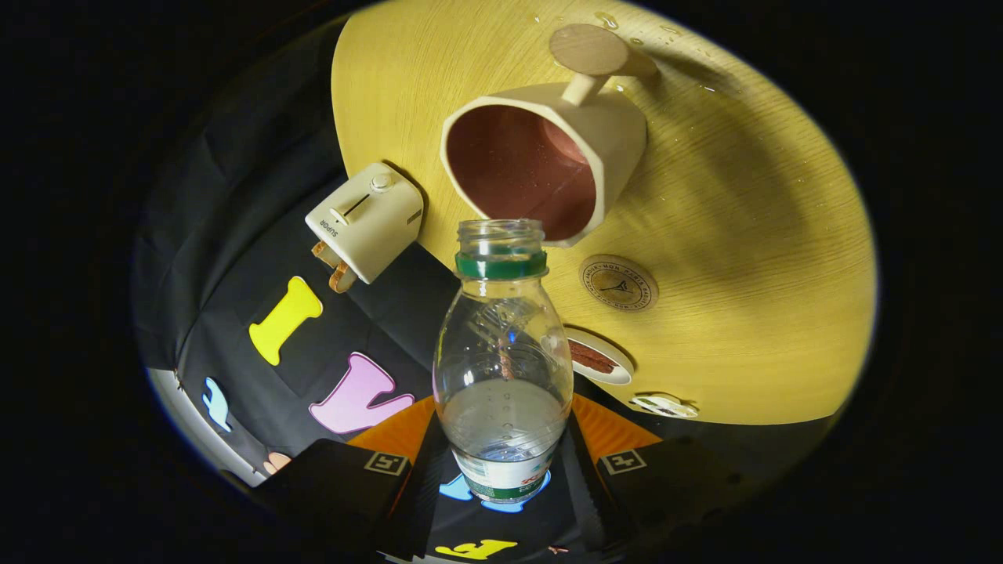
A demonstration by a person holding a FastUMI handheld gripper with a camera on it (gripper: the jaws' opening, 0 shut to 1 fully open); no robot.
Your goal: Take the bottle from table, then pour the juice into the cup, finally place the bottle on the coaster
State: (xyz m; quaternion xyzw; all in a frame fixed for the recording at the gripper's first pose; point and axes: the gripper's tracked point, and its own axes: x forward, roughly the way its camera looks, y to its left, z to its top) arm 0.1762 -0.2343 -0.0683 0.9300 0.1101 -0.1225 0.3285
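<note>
The bottle [502,368], uncapped and holding a little clear liquid, sits clamped between the gripper [501,470] fingers, its mouth just at the rim of the cup [548,157]. The round coaster [618,283] lies on bare table [744,235] just beside the bottle's neck. A toaster [365,222] stands at the table's edge, apart from the cup; a small plate [599,356] lies near the other edge.

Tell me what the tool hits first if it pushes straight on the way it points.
The tool is shut on the bottle, whose open mouth points at the cup. Straight on, the bottle's mouth would probably meet the cup's rim first, though depth is hard to judge here.
</note>
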